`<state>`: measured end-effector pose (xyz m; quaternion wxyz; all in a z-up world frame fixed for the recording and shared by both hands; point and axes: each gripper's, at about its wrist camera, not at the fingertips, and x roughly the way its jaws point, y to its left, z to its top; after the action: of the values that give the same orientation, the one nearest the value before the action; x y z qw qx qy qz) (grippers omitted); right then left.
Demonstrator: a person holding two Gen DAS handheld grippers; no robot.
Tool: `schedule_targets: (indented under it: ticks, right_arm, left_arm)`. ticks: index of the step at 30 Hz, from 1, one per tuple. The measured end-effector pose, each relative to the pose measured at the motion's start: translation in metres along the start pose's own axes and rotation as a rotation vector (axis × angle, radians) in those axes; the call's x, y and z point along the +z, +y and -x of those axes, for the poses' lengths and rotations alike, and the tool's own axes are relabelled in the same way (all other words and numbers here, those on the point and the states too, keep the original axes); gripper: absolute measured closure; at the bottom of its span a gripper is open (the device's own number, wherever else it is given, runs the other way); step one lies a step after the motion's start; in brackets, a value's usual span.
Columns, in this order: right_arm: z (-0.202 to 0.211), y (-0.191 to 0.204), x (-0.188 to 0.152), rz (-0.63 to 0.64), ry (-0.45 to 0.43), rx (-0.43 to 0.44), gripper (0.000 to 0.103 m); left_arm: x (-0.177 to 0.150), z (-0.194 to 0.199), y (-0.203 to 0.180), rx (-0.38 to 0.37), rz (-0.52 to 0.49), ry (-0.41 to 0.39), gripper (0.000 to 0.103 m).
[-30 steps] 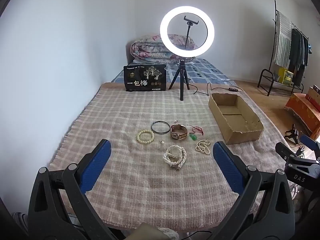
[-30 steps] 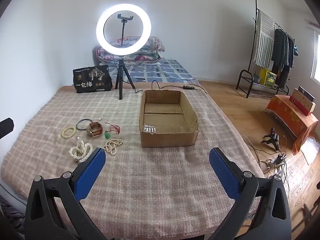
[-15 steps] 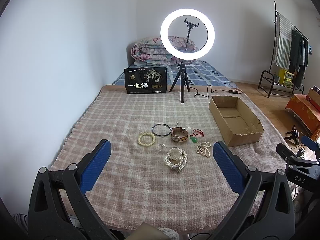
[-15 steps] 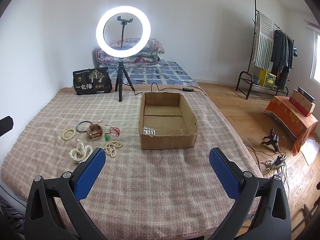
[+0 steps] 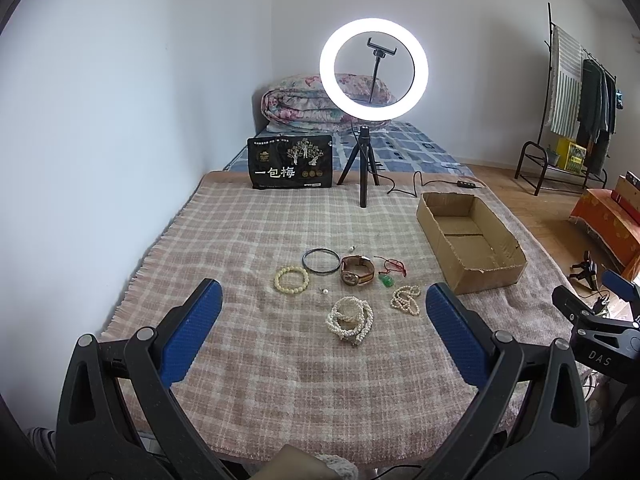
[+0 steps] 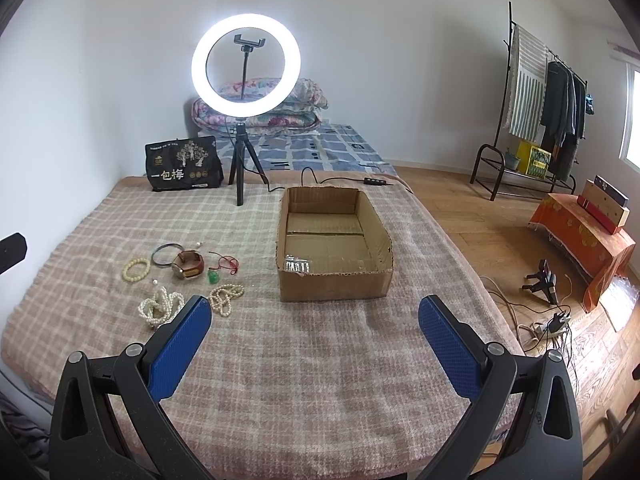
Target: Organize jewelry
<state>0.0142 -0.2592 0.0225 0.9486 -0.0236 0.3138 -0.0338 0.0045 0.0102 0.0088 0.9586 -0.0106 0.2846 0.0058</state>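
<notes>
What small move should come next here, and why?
Probably lower the left gripper onto the big pearl necklace. It lies nearest, almost straight ahead between the open fingers. Both grippers are open and hold nothing, the cardboard box looks empty, and all the jewelry lies on the blanket to the box's left.

The left black two-finger gripper with blue ribbed pads [image 5: 320,340] is wide open, its two fingers spread far apart and nothing between them. The right black two-finger gripper with blue ribbed pads [image 6: 314,344] is also wide open and holds nothing. In the left wrist view, part of the right gripper appears to the right of the left one, at a similar height.
</notes>
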Motion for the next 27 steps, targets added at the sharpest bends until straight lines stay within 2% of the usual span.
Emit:
schedule_targets:
  ticks: [27]
  right_arm:
    - [0.0002,0.0,0.0026,0.0,-0.002,0.003,0.0]
  left_arm:
    - [0.0028,0.0007,-0.0024,0.002,0.001,-0.003,0.0]
